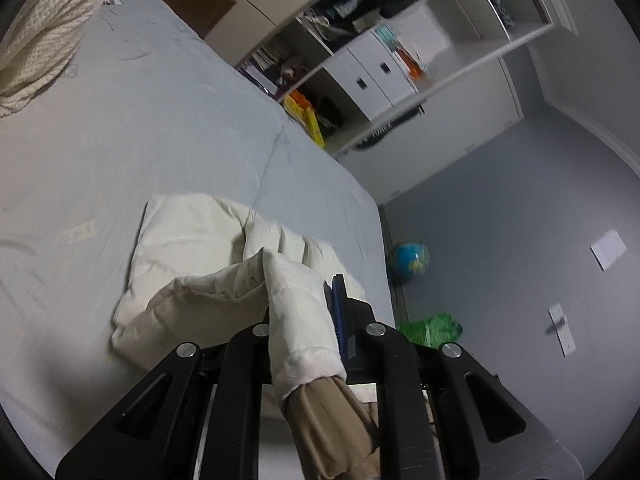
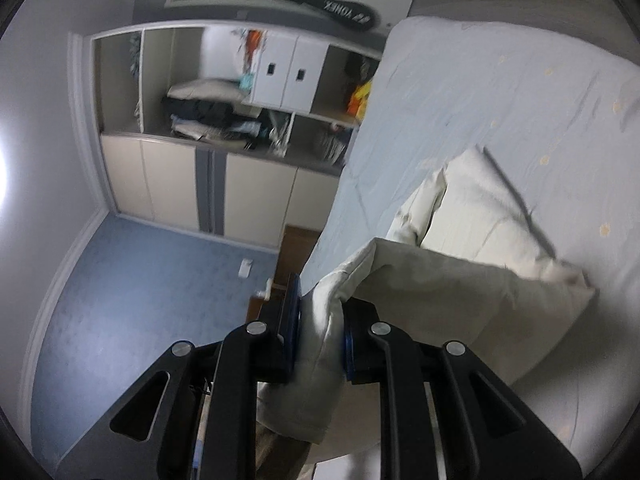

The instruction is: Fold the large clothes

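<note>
Left gripper (image 1: 304, 320) was clamped on a cream quilted jacket (image 1: 192, 248): a sleeve with a tan inner cuff (image 1: 336, 424) ran between its fingers toward 6 o'clock, and the blue pad (image 1: 338, 312) of one finger showed at the sleeve's 3 o'clock side; the other pad was hidden by fabric. The jacket's bulk lay part-folded on the pale blue bed (image 1: 140, 120), stretching from the gripper toward 11 o'clock, with the held part raised off the cover. A knitted cream blanket (image 1: 48, 28) lay at 10 o'clock on the far end of the bed, well apart from the jacket. Past the bed edge, toward 3 o'clock, a globe (image 1: 410, 258) and a green bag (image 1: 436, 328) sat on the floor, with an open closet (image 1: 360, 52) at 1 o'clock. In the right wrist view, the right gripper (image 2: 320, 340) was closed on another edge of the jacket (image 2: 480, 216), fabric pinched between both blue pads (image 2: 294, 320) and hanging down past them. From there the jacket rose toward 2 o'clock onto the bed (image 2: 500, 80). The closet (image 2: 240, 100) stood at 11 o'clock and blue carpet (image 2: 140, 300) lay at 8 o'clock. Both frames were motion-blurred.
</note>
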`<state>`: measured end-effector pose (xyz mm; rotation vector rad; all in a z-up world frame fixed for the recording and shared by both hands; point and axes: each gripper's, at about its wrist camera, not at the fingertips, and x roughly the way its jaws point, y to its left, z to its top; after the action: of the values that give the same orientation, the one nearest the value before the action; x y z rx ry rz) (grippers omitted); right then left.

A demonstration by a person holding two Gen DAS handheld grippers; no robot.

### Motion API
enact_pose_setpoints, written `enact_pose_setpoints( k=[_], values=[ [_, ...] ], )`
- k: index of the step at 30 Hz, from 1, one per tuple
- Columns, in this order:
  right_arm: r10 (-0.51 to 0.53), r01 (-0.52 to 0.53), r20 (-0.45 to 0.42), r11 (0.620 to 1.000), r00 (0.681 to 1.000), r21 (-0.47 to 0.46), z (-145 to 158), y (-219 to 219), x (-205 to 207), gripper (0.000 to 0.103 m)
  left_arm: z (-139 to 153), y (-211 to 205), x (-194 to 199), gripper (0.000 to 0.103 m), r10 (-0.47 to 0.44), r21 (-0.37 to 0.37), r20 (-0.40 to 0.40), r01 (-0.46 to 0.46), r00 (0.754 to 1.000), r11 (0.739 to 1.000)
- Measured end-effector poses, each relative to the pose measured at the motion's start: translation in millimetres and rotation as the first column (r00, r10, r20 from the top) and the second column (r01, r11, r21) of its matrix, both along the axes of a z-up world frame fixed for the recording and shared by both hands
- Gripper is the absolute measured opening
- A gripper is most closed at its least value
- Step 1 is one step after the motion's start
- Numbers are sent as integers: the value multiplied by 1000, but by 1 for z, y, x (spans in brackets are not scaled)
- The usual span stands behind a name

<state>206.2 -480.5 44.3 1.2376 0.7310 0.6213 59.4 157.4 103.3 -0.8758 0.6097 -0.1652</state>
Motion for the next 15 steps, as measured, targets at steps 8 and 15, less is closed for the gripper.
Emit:
enact_pose_setpoints(
  k=[8,15],
  values=[
    [-81,83,-47,996,996,29,-31,14,53,14,-25,18,40,13,44,-37,17,-44,999,998],
    [-117,124,-106,991,987,55,-56,30,88,15,-47,30,72,14,57,-72,-12,-58,998,996]
  ],
)
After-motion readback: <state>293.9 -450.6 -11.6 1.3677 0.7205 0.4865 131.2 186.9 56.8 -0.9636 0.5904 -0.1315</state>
